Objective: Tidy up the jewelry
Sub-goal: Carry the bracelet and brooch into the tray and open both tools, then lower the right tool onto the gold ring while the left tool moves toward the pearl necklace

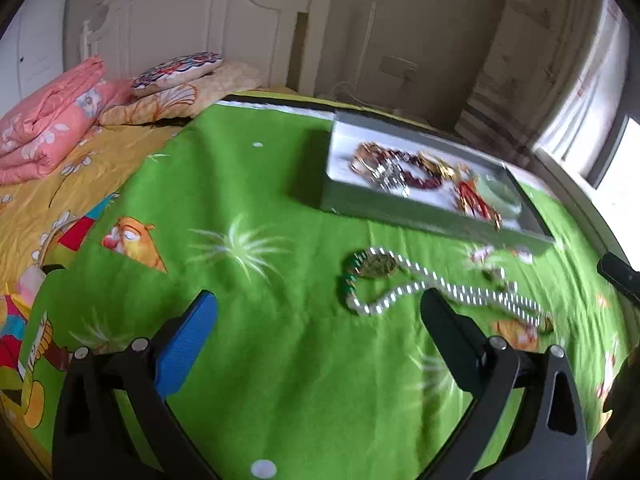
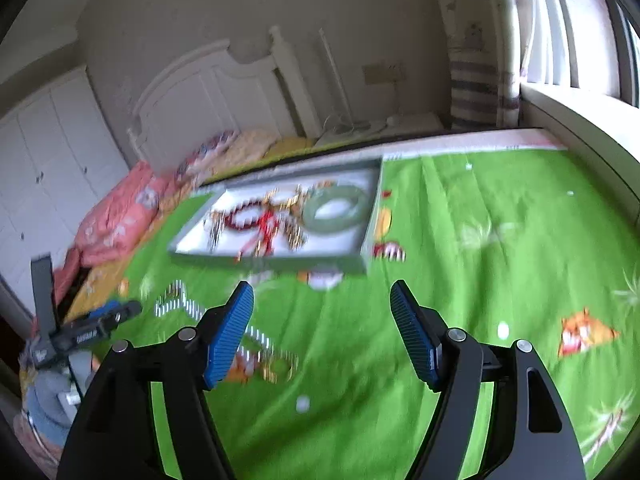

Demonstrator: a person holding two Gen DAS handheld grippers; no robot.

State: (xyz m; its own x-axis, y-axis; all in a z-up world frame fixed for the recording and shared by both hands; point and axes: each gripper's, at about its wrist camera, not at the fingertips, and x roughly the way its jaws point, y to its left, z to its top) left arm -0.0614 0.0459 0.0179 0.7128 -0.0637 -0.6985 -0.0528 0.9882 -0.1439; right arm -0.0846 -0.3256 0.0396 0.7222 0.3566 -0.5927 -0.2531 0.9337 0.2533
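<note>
A grey tray (image 1: 420,216) with a white lining lies on the green sheet and holds a dark red bead bracelet (image 1: 416,168), gold and red pieces, and a pale green bangle (image 2: 336,208). The tray also shows in the right wrist view (image 2: 280,262). A white pearl necklace (image 1: 440,286) with a green-gold pendant (image 1: 374,266) lies on the sheet in front of the tray. My left gripper (image 1: 320,308) is open and empty, its right finger just below the pearls. My right gripper (image 2: 322,300) is open and empty, above the sheet; the pearls (image 2: 188,310) lie at its left.
Folded pink quilt (image 1: 52,120) and pillows (image 1: 180,72) lie at the bed's head by a white headboard. A window ledge (image 2: 580,120) runs along the right. My left gripper's body (image 2: 80,332) shows at left in the right wrist view. Small trinkets (image 1: 500,256) lie near the tray.
</note>
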